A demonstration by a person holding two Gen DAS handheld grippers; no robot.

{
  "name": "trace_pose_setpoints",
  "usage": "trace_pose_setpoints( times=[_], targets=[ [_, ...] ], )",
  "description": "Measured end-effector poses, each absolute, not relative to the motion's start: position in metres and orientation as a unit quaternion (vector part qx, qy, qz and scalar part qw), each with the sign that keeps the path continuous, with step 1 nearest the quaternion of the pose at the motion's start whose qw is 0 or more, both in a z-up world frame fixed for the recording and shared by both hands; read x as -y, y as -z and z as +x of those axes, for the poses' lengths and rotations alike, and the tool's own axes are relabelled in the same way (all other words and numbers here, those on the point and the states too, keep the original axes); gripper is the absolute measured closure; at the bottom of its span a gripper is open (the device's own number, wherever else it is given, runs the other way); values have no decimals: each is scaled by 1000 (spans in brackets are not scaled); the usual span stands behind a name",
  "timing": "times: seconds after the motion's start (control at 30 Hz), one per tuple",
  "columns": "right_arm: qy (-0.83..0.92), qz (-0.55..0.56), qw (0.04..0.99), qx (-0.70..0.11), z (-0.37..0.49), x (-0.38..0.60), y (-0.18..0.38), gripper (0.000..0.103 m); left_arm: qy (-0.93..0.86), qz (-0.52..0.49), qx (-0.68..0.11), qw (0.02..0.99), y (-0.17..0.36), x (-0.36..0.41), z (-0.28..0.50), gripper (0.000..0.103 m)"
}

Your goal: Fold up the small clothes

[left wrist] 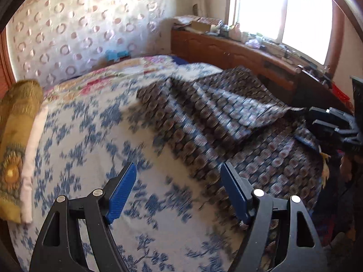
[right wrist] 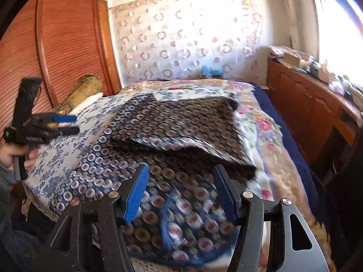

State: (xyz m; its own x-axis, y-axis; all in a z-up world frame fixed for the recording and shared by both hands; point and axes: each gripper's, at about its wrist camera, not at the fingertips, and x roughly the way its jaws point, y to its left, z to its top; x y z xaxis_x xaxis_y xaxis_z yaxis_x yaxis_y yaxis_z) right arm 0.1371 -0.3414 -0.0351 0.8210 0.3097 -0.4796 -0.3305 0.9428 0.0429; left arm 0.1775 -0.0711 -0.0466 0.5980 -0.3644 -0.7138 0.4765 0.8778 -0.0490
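Observation:
A dark patterned garment [left wrist: 215,122] with round motifs lies on the bed, its far part folded over the near part. In the right wrist view the garment [right wrist: 172,136] fills the middle, with a blue-trimmed edge near the front. My left gripper [left wrist: 179,181] is open and empty above the bed, at the garment's left edge; it also shows in the right wrist view [right wrist: 68,124] at the far left, held by a hand. My right gripper [right wrist: 181,181] is open and empty just above the garment's near part; it shows in the left wrist view [left wrist: 317,122] at the right edge.
The bed has a blue-and-white floral sheet [left wrist: 90,140] and a floral blanket [right wrist: 261,122]. A yellow bolster pillow [left wrist: 15,136] lies on the left. A wooden cabinet [right wrist: 306,104] with clutter runs under the window. A wooden wardrobe [right wrist: 68,40] stands on the left.

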Motion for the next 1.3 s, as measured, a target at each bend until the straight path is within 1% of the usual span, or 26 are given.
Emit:
trace_pose_setpoints(
  times=[0.13,0.3,0.47,0.73,0.83,0.93,1.0,1.03,1.1,1.3],
  targets=[
    [-193,-48,947,-254,160,314,25,42,220,82,-406,883,69,66,181,26],
    [-230,-79,932,-268,191,280,19,41,220,80,-417,878,83,65,181,26],
    [-250,-117,913,-301,227,251,29,41,218,77,-417,879,84,63,183,26],
    [-245,-237,872,-352,275,203,58,42,206,76,-415,883,84,60,184,26],
    [-256,-234,868,-355,286,203,57,42,205,76,-407,887,81,60,181,26],
    [-259,-225,869,-357,295,205,55,61,198,83,-404,889,81,62,179,26],
    [-254,-227,870,-357,295,211,54,88,198,88,-404,889,81,63,179,26],
    [-249,-230,871,-356,289,219,49,93,197,91,-404,889,81,64,180,26],
    [-250,-223,872,-356,287,227,43,96,199,92,-404,888,82,64,180,26],
    [-221,-180,900,-329,304,266,4,96,204,88,-397,890,80,63,179,26]
  ],
)
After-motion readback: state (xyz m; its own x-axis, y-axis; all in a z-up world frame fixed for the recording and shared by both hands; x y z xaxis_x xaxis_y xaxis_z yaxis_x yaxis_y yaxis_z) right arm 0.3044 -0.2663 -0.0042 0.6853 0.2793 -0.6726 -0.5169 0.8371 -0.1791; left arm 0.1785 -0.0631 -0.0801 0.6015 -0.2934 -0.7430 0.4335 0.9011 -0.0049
